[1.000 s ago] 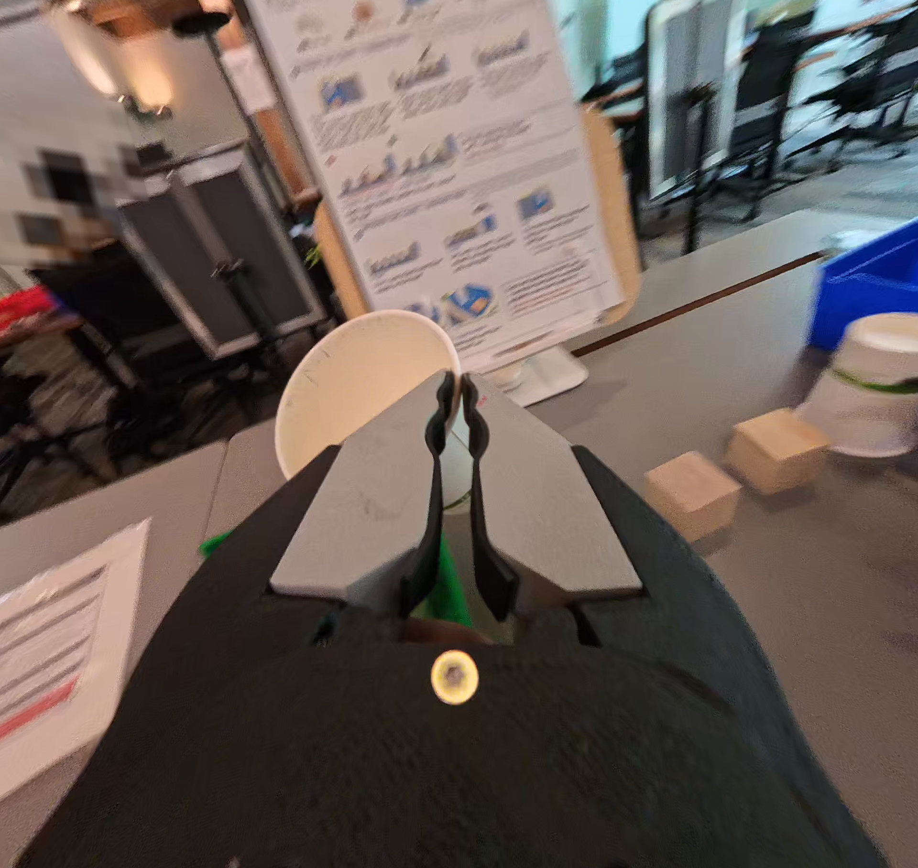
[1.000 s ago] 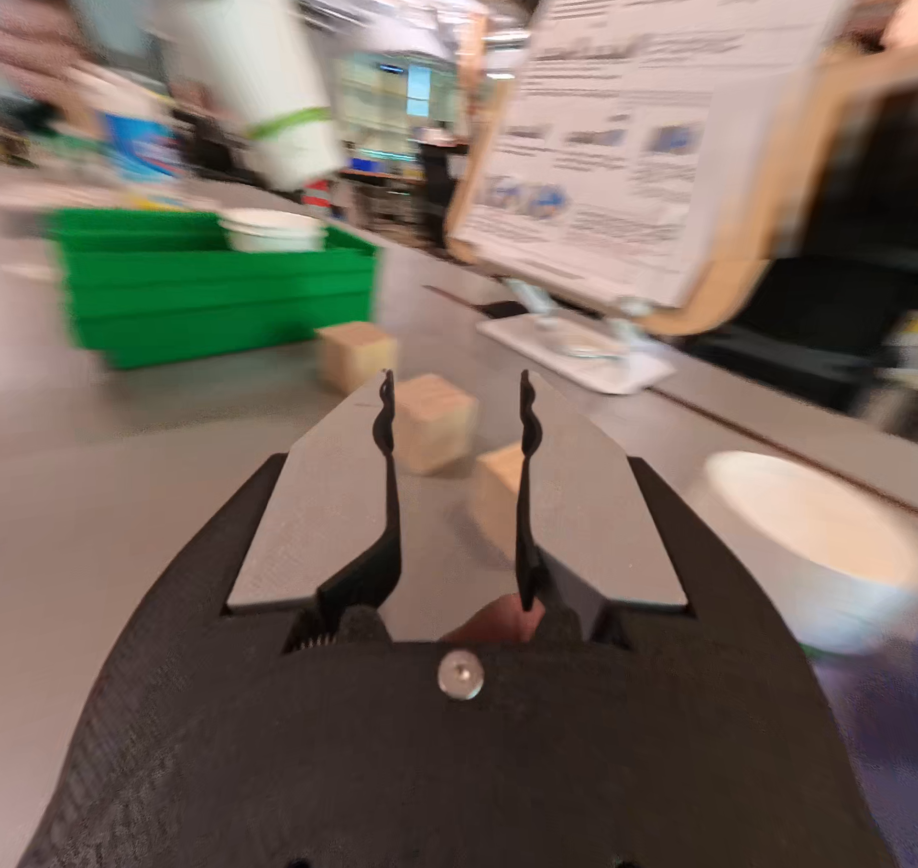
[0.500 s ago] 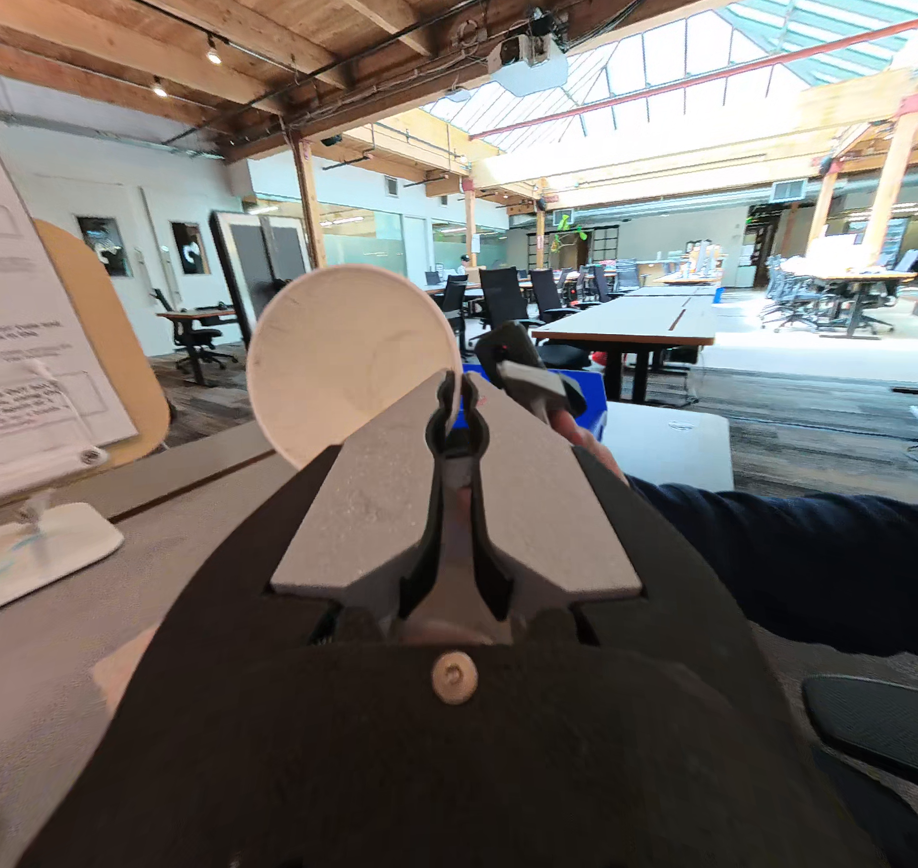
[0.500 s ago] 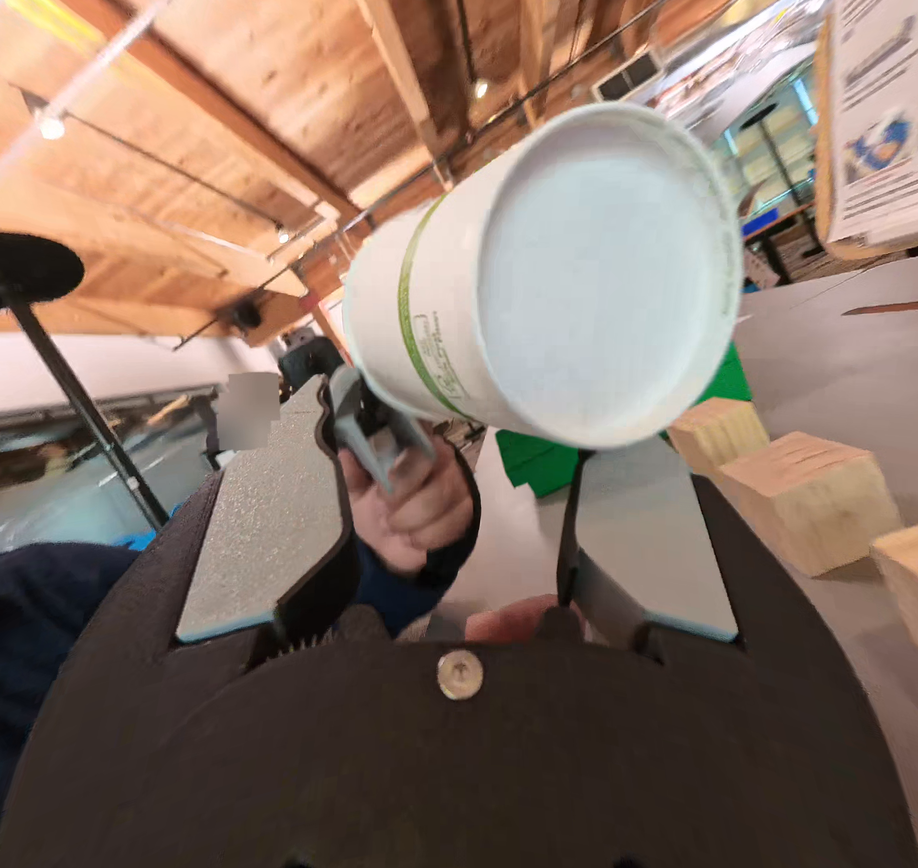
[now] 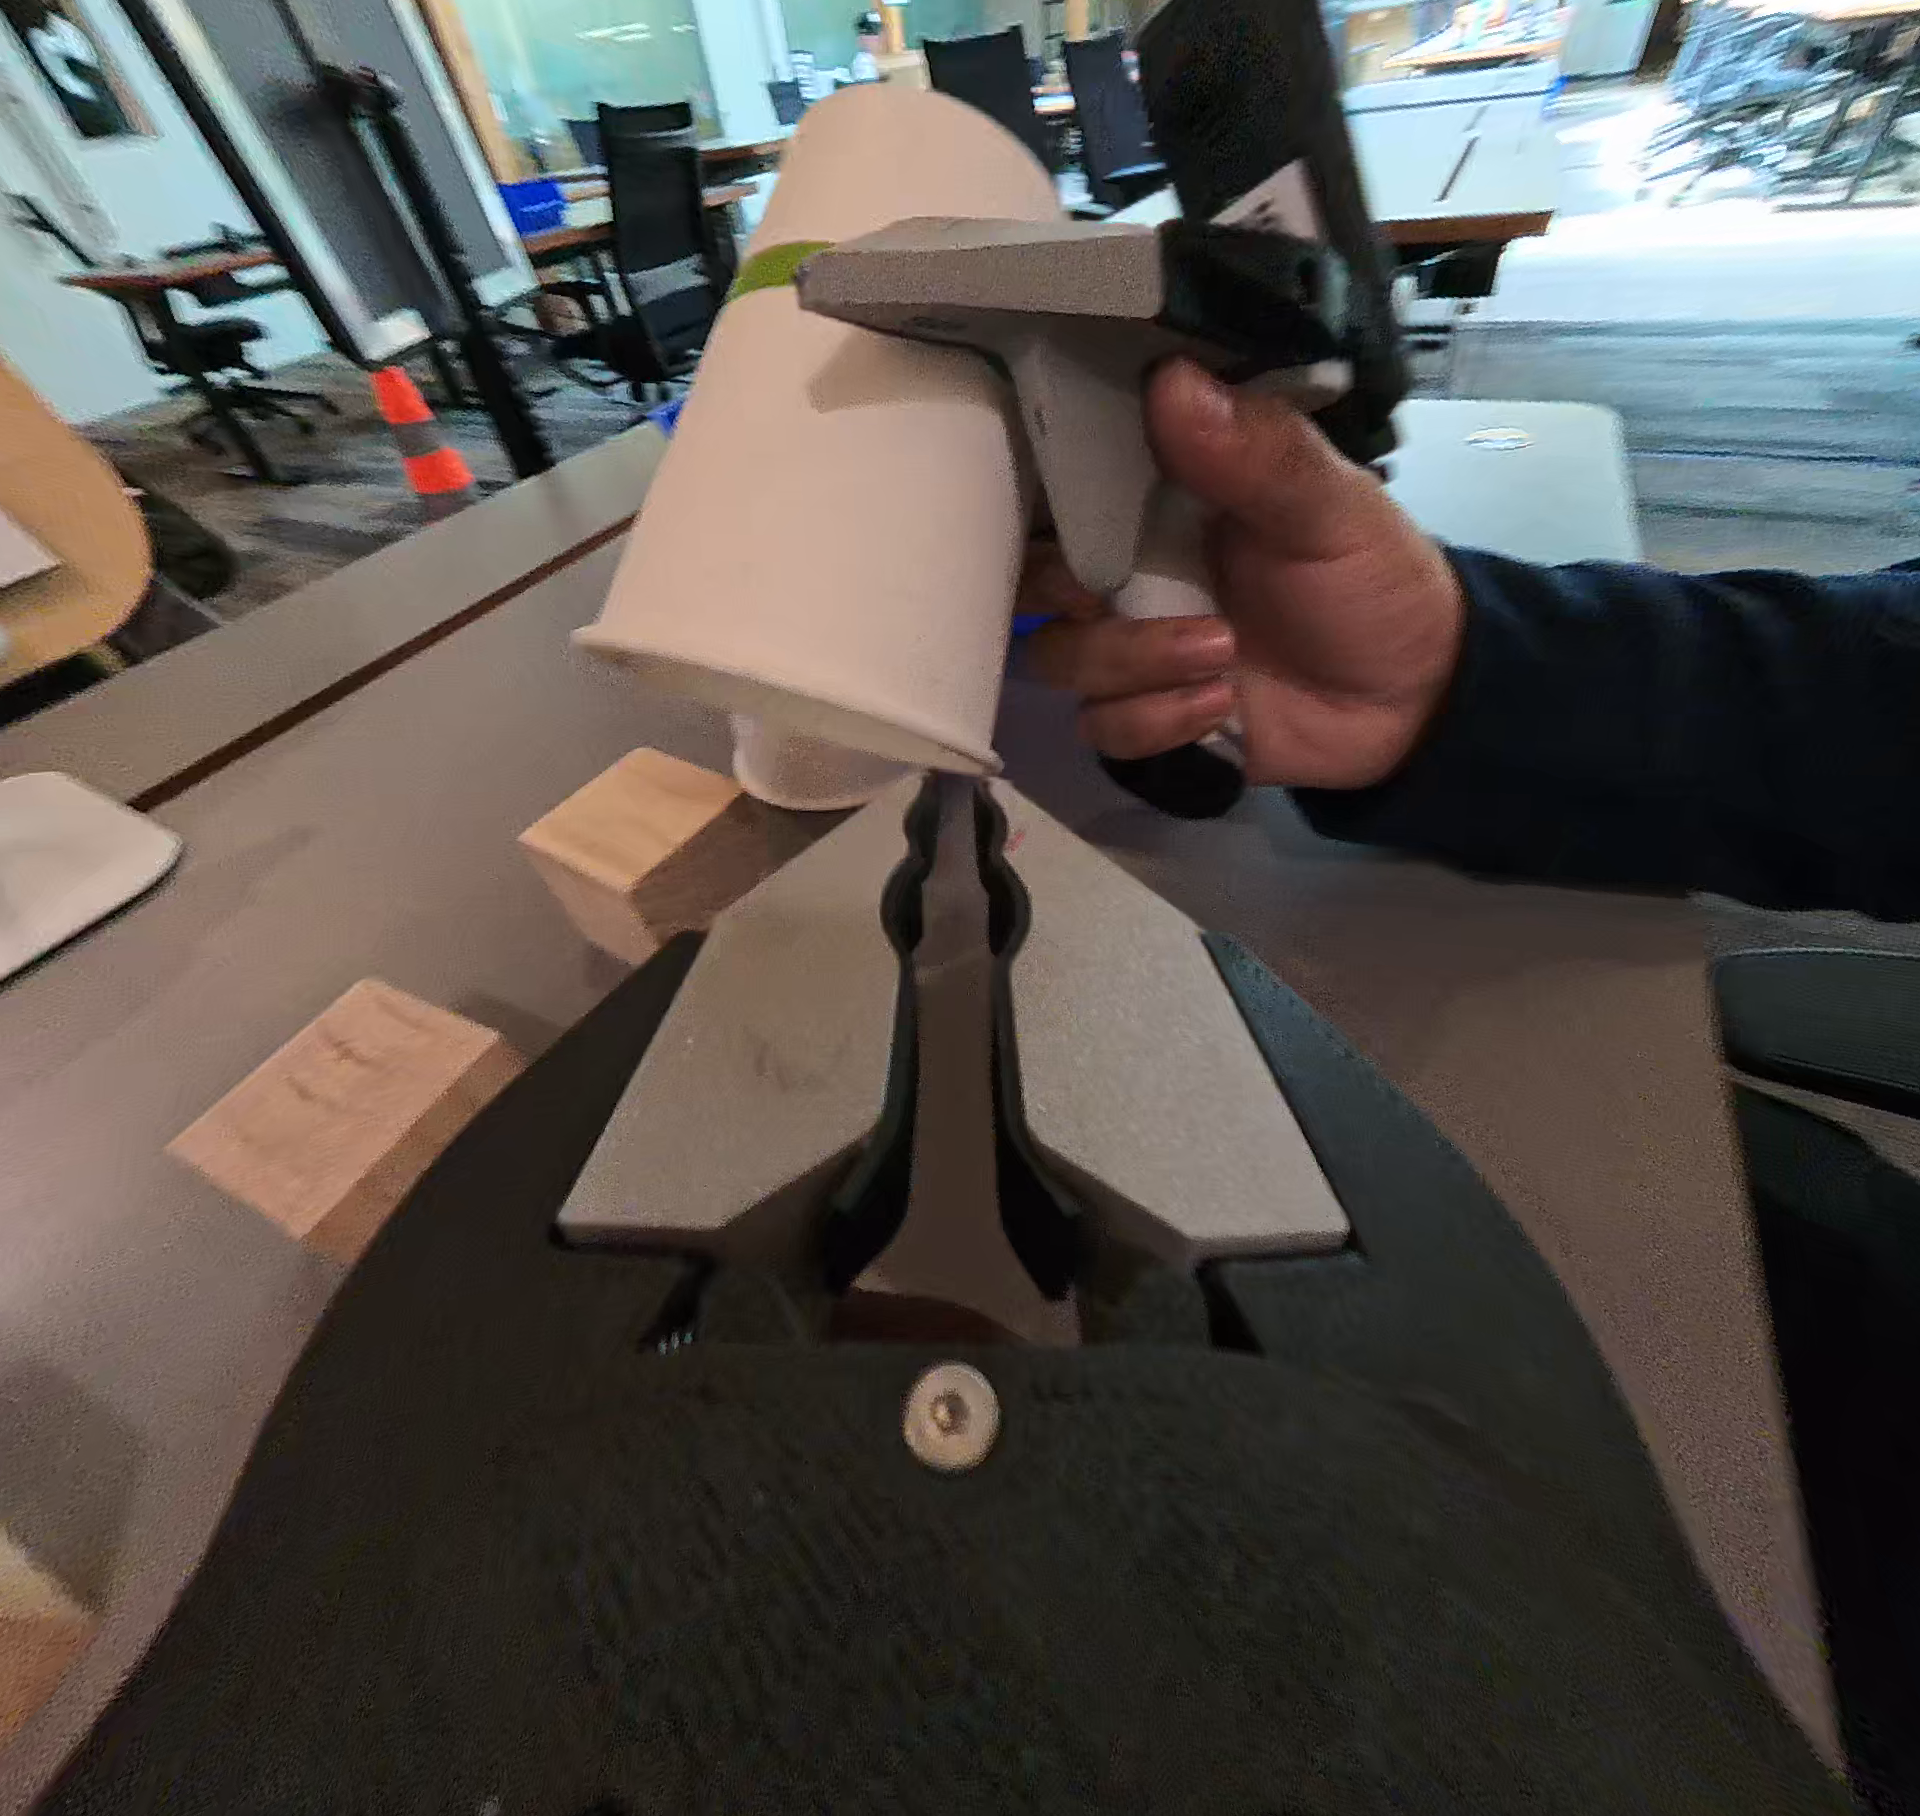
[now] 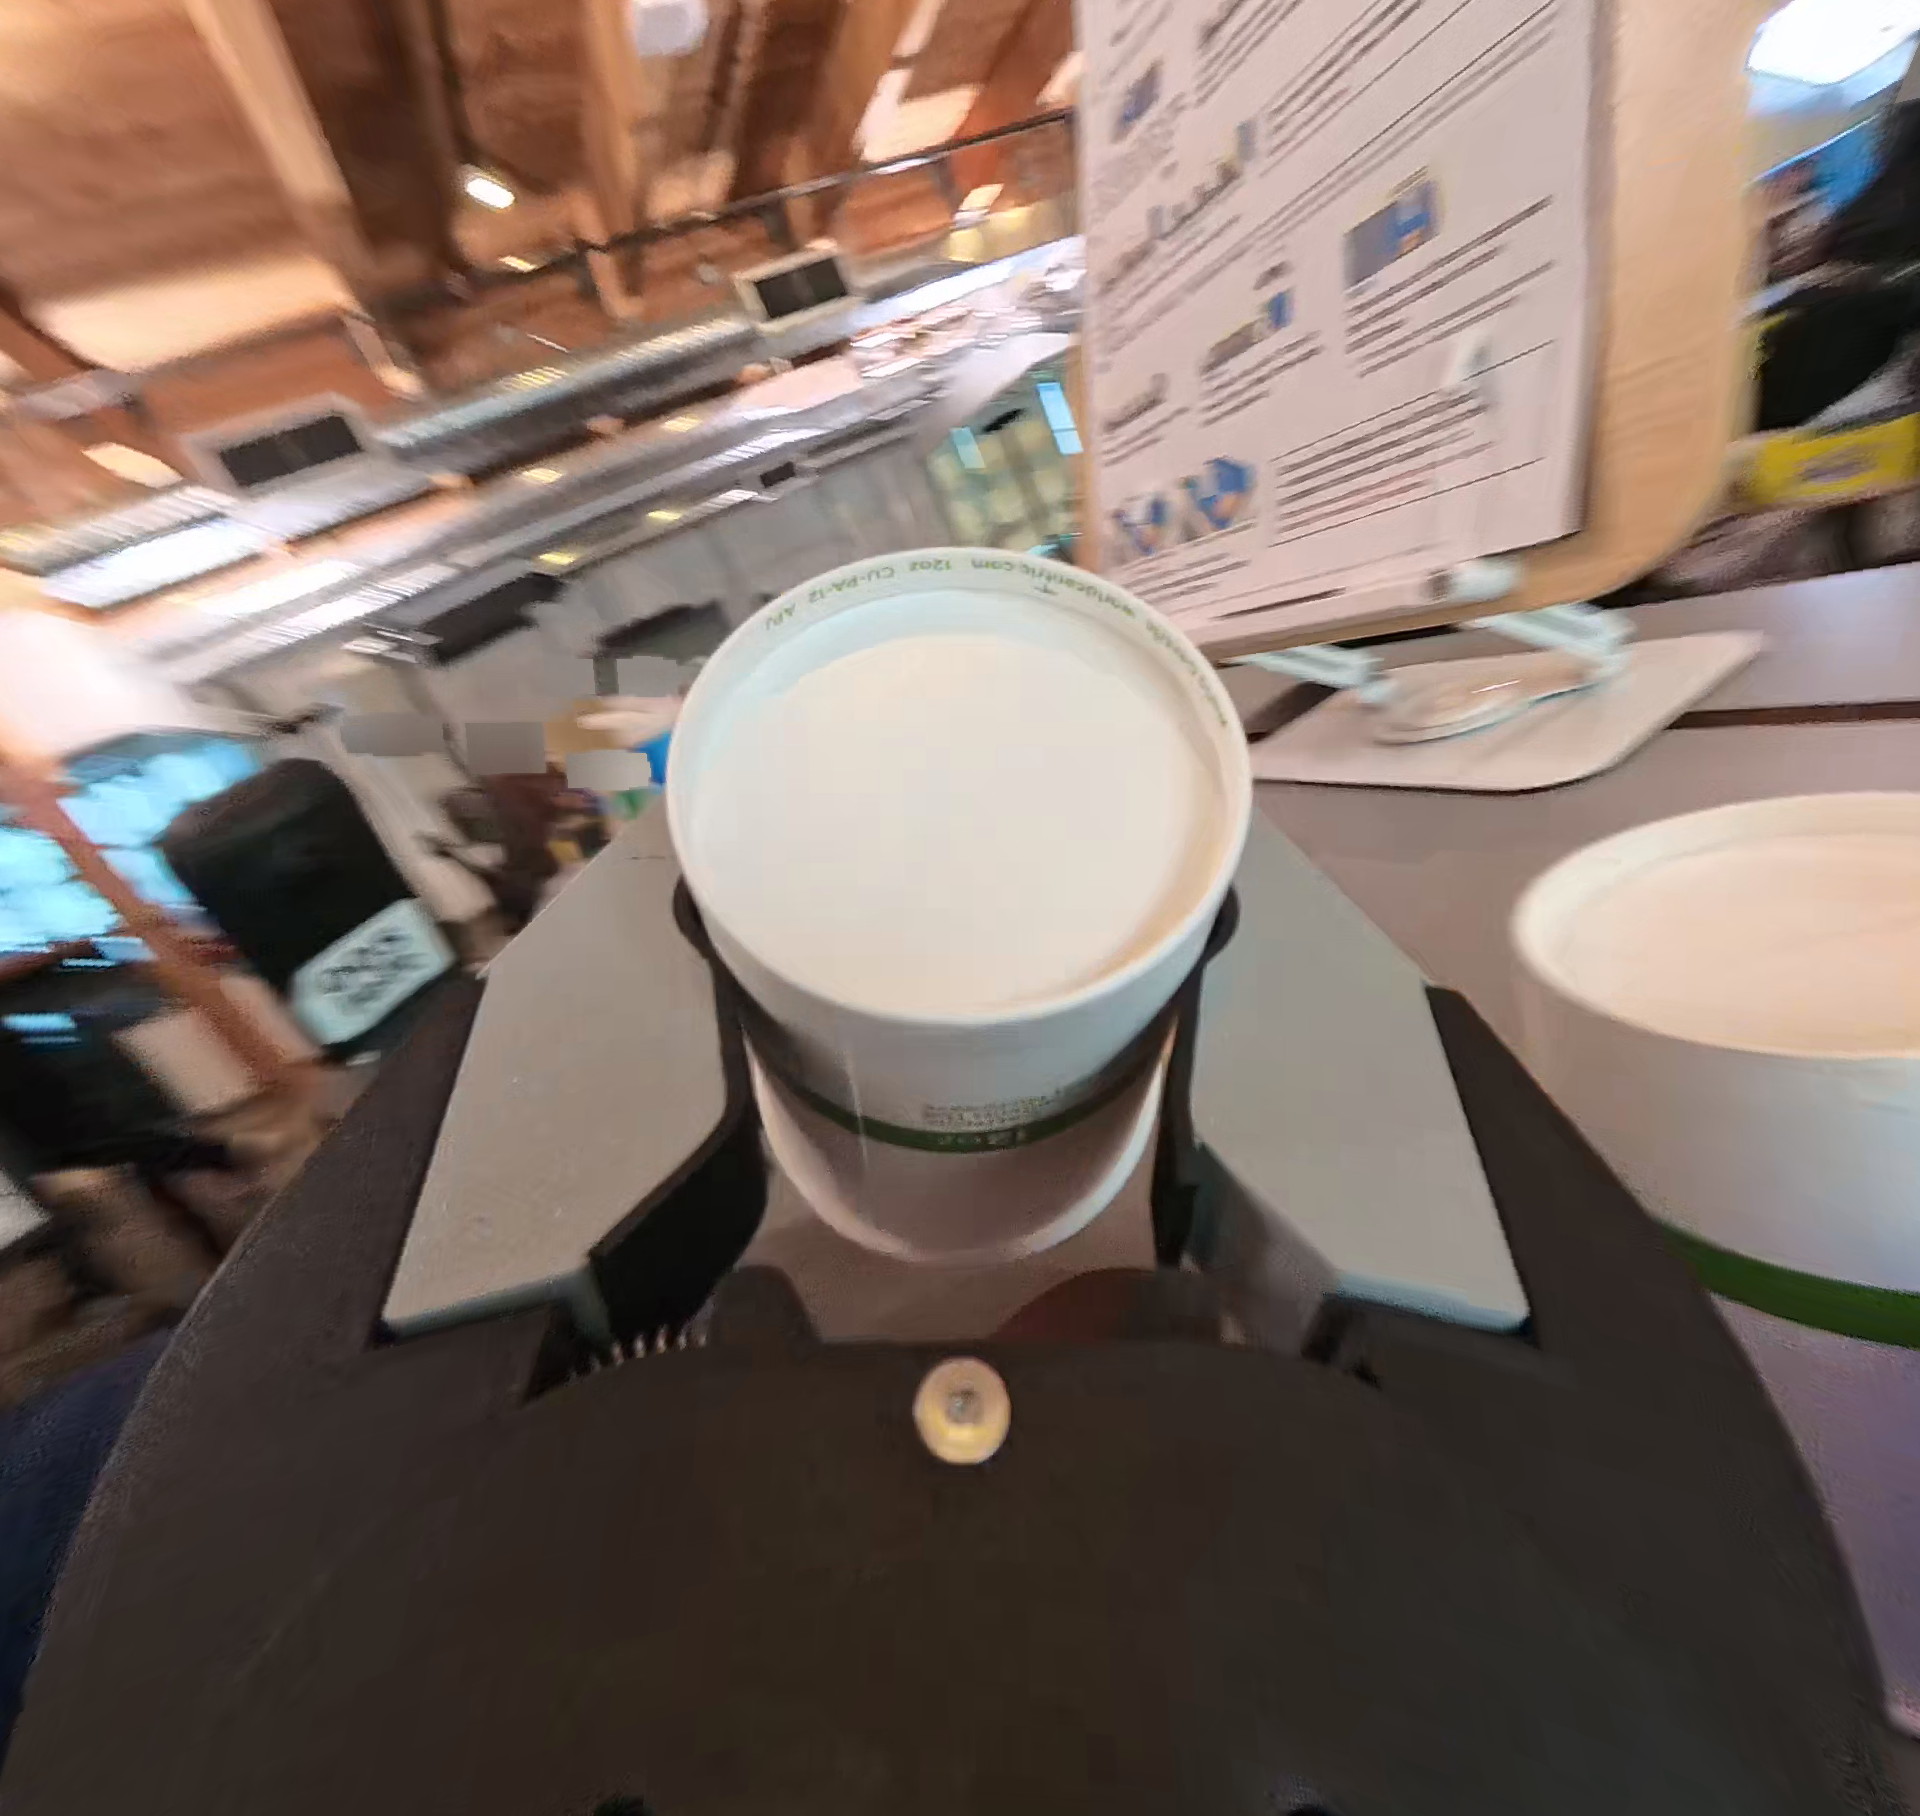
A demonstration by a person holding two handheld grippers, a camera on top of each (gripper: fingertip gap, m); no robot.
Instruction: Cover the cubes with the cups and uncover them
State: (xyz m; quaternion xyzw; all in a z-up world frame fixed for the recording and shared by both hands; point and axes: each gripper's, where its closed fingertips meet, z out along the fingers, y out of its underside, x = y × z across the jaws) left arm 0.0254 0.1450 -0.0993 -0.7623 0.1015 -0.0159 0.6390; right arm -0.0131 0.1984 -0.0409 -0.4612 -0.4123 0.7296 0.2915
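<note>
A white paper cup (image 5: 831,478) with a green band hangs tilted above the grey table (image 5: 1455,1039), mouth down. My right gripper (image 6: 956,914) is shut on this cup (image 6: 956,831); both pads press its sides. In the left wrist view, one of the right gripper's fingers (image 5: 987,291) lies along the cup wall. My left gripper (image 5: 956,805) sits just under the cup's rim. Its pads stand a narrow slit apart with table showing between them. Two wooden cubes (image 5: 623,831) (image 5: 332,1091) lie on the table to the left. A second white cup (image 6: 1714,987) stands upside down at the right.
A person's hand (image 5: 1299,603) and dark sleeve hold the right gripper's handle. A poster on a stand (image 6: 1330,260) with a white base (image 6: 1507,717) is at the table's back. A dark chair (image 5: 1818,1018) is at the right edge.
Half a second ago my left gripper pinched the cup's rim and my right gripper was open around it. Now the right pads have closed on the cup and the left pads have parted slightly.
</note>
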